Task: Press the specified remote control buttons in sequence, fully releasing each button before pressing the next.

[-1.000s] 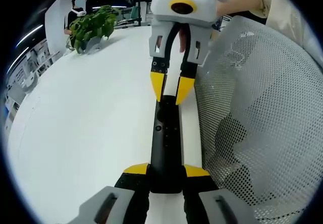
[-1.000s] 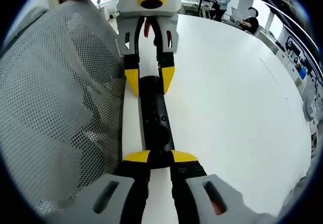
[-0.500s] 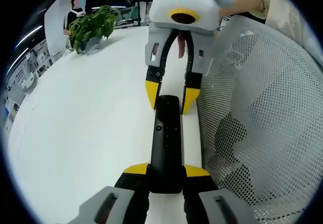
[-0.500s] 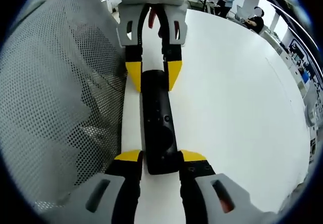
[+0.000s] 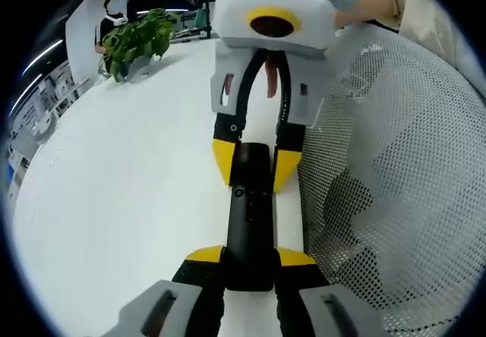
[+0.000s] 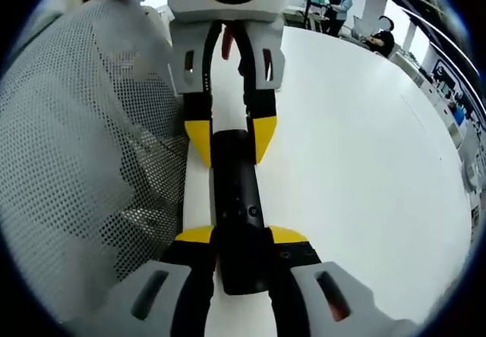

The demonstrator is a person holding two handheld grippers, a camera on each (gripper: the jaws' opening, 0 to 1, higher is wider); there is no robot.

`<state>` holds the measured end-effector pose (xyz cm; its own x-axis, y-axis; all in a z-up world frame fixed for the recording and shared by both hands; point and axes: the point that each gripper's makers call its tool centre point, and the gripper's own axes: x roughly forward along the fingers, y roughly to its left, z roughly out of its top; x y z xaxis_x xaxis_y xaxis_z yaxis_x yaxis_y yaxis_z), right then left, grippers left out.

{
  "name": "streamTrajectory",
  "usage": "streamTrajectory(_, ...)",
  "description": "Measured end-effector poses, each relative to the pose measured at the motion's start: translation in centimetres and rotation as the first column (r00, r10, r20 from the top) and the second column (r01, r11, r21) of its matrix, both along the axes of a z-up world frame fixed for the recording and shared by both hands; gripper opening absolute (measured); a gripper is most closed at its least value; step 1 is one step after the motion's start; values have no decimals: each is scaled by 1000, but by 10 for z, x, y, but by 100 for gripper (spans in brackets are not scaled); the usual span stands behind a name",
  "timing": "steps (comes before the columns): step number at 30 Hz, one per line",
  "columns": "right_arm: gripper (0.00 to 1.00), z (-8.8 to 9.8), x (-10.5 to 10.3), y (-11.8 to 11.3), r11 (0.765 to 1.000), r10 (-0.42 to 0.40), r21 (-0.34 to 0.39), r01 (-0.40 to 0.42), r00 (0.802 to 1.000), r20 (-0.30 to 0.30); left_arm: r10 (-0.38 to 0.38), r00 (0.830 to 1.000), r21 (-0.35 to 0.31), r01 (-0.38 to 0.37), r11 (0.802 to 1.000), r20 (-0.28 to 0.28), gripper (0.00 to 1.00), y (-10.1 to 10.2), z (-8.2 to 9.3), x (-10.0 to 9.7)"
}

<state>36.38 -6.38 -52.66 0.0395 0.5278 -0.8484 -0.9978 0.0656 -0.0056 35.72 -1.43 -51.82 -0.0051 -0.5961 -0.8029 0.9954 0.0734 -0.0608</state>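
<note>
Both views were bright and evenly lit from overhead, the white bench nearly overexposed and showing only faint, soft shadows beside the remote. Fisheye distortion bent the bench edge and the room behind into curves toward the margins. The centre was sharp; the mesh stayed crisp close up, while the distant plant and background appeared small and slightly soft.

Remote control: black plastic, slight sheen. Table: smooth matt white. Mesh cloth, 3 o'clock: perforated grey-white fabric. Right gripper: glossy white shell, yellow tips.
</note>
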Motion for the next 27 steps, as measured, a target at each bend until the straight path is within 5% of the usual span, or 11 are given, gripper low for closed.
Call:
streamTrajectory(5,25,0,0,1,1000,3,-2,-3,1000,2,-20,999,21,19,1000,30,25,-1,-1,-1)
streamTrajectory(9,25,-1,1,0,1000,-7,5,7,1000,0,10,999,-12,-10,1000,-37,36,-4,1,-4)
streamTrajectory(12,25,-1,2,0,1000,-11,6,11,1000,0,19,999,-16,-20,1000,-45,51,-6,1,-6)
streamTrajectory(16,25,-1,3,0,1000,-6,7,6,1000,2,88,996,-35,-88,995,-18,86,-10,7,4)
streamTrajectory(19,25,-1,4,0,1000,-4,8,4,1000,-1,149,989,-121,-149,981,-11,99,-18,27,13)
streamTrajectory(27,25,-1,4,0,1000,-5,10,5,1000,-16,258,960,-247,-226,942,109,100,-10,96,27)
